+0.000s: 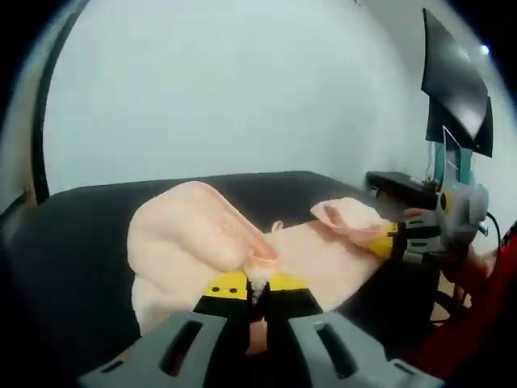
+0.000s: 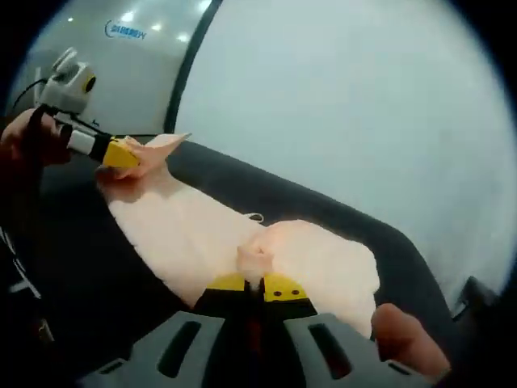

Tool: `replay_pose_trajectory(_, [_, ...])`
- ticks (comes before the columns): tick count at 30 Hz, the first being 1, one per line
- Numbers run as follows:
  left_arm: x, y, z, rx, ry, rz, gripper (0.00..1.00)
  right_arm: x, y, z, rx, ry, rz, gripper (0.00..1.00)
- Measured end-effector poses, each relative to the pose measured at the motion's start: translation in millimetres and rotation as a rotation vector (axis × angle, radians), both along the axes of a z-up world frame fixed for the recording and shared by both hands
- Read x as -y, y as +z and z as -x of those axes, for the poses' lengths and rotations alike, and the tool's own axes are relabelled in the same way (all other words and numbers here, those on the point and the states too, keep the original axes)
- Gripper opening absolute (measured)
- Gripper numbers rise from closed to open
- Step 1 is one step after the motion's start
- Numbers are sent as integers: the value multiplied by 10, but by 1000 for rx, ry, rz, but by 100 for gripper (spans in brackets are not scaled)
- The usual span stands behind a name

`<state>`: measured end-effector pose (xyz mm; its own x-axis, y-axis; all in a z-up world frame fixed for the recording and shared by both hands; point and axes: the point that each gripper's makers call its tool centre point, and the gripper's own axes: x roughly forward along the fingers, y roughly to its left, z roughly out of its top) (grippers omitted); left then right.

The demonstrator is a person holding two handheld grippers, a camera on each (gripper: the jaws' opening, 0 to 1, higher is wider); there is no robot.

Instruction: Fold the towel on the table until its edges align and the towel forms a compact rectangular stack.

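Pinching one corner each, the left gripper (image 1: pixel 257 288) and right gripper (image 2: pixel 257 287) hold the pink towel (image 1: pixel 194 242) lifted over the dark worktop (image 1: pixel 73 242), its length stretching toward two o'clock between them

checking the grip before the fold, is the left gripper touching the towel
Touching. In the left gripper view the left gripper has its jaws shut on a pinched corner of the towel, the cloth bunching up between the yellow tips.

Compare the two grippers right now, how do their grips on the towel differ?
The left gripper pinches a bunched fold of the peach towel low, near the dark table. The right gripper also pinches a small tuft. Seen from the right gripper view, the left gripper holds its corner raised. Both are shut on the towel.
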<state>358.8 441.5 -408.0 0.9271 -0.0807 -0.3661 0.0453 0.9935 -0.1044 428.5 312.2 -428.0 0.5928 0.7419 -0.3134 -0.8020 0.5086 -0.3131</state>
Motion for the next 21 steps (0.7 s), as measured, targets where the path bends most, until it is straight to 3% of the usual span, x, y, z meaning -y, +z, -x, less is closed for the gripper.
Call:
replay_pose_trajectory(4, [346, -138, -127, -68, -99, -45, 9, -118, 40, 96, 5, 50, 1, 2])
replay_pose_trajectory(7, [352, -226, -196, -106, -59, -49, 9, -152, 4, 109, 28, 57, 29, 2])
replay_pose_trajectory(9, [340, -222, -229, -96, -32, -46, 9, -174, -4, 125, 32, 62, 34, 2])
replay_pose_trajectory(11, [329, -266, -231, -115, -27, -108, 9, -181, -20, 134, 45, 78, 46, 2])
replay_pose_trajectory(13, [385, -327, -205, -135, -46, -187, 10, -168, -109, 130, 60, 97, 108, 2])
replay_pose_trajectory(14, [423, -341, -197, -136, -55, -216, 10, -172, -113, 125, 55, 96, 93, 2])
replay_pose_trajectory(18, [484, -355, -151, -135, -53, -284, 11, -165, -117, 178, 60, 143, 92, 3])
replay_pose_trajectory(21, [488, -429, -152, -150, -59, -268, 16, -200, -154, 248, 29, 186, 86, 6])
